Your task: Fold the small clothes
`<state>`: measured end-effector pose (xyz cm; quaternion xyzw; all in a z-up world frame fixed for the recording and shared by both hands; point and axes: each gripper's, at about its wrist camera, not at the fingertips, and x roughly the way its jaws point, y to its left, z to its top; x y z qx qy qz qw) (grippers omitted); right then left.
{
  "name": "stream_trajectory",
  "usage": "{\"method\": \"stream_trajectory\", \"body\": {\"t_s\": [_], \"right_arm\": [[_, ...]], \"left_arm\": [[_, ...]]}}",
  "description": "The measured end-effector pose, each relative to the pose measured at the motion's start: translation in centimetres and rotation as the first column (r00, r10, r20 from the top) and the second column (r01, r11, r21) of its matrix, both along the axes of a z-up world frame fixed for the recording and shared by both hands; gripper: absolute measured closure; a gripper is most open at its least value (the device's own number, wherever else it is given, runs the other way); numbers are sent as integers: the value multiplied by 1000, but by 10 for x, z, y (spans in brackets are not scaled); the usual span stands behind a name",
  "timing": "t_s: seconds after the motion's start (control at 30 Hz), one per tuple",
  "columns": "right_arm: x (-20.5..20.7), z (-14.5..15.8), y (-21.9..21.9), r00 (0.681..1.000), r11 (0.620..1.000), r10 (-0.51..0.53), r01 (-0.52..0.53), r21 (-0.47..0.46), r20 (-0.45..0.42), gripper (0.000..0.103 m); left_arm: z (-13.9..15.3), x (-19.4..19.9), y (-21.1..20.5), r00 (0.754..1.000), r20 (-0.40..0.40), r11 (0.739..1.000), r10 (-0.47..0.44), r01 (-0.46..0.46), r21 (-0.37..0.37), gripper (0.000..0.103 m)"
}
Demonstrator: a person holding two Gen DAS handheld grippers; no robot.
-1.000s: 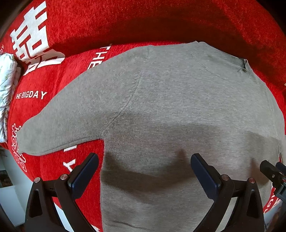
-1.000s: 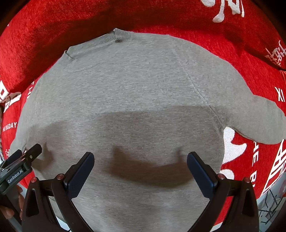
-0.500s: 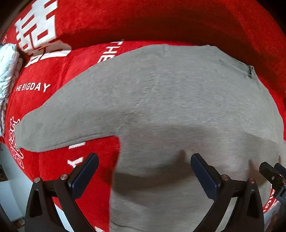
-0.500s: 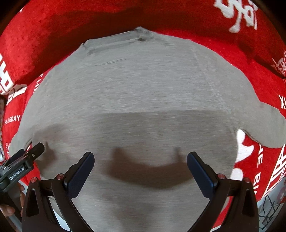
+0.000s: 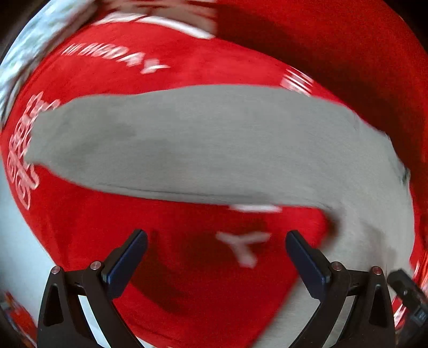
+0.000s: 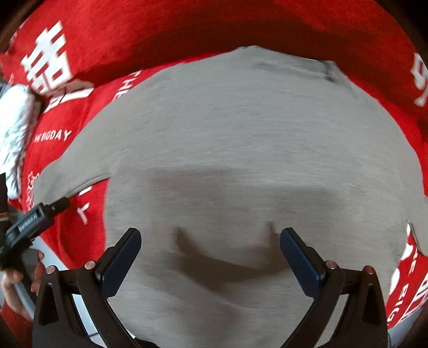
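Note:
A grey long-sleeved sweater [image 6: 240, 150] lies flat on a red blanket, collar [image 6: 297, 67] at the far side. In the left wrist view its left sleeve [image 5: 171, 139] stretches across the middle. My left gripper [image 5: 215, 257] is open and empty above the red blanket, just in front of the sleeve and left of the sweater's body. My right gripper [image 6: 210, 254] is open and empty above the lower body of the sweater. The left gripper also shows at the left edge of the right wrist view [image 6: 34, 222]. Both views are motion-blurred.
The red blanket [image 5: 187, 281] with white lettering covers the surface. A white patterned cloth [image 6: 13, 128] lies at the far left. The blanket's near edge drops off at the lower left [image 5: 16, 241]. A raised red fold runs along the back [image 6: 214, 24].
My left gripper has swung left, off the sweater's body to above the blanket below the left sleeve. My right gripper has also shifted left over the body. Both stay open.

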<state>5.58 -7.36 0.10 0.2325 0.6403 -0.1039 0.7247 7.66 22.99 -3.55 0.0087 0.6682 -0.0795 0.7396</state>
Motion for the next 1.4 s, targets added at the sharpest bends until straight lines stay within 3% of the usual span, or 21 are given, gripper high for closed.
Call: {"method": "stream_trajectory", "body": {"t_s": [0.17,0.27,0.4,0.5,0.6,0.67,0.73,0.77,0.8,0.87,0.97,1.03,1.23,1.4], "right_arm": [[8,-4,36,999,999,35,-35,25,-10,0],[17,-8,53,999,998,50,-50,31,-14,0],[28,-13,68,998,998,61,-60,34,-17,0],[30,-16,72,998,998,56,-55,38,-25,0],[30,-15,72,998,998,53,-52,39,-22,0],[28,-13,71,999,998,49,-49,40,-16,0],[25,-14,68,999,998,42,-41,45,-16,0],[23,-14,67,999,998,36,-35,50,-17,0],[21,-15,65,999,998,30,-29,54,-17,0],[18,-15,61,1000,998,17,-16,62,-12,0],[11,-12,55,1000,997,-3,3,80,6,0],[6,-10,50,1000,996,-17,15,90,23,0],[-20,1,19,992,989,-104,95,113,72,0],[-53,9,-18,973,975,-204,192,114,108,0]], "left_arm": [[-15,20,78,987,16,986,162,-161,-48,0],[-32,31,104,974,-42,957,224,-228,-179,0],[-33,44,105,971,-68,917,227,-237,-321,0],[-32,57,106,963,-96,861,251,-268,-432,0],[-37,64,109,950,-101,843,296,-310,-440,0],[-40,65,115,934,-92,833,346,-351,-428,12],[-40,65,124,920,-78,832,384,-382,-403,52],[-41,64,128,915,-76,828,396,-391,-402,66],[-42,65,134,913,-84,817,398,-395,-419,89],[-43,64,142,913,-95,793,396,-393,-466,94],[-24,62,133,939,-20,817,343,-309,-486,94],[-4,60,119,956,26,815,293,-236,-530,94],[64,55,37,982,168,740,91,47,-671,94],[109,28,-59,957,266,637,-119,279,-718,94]]}}
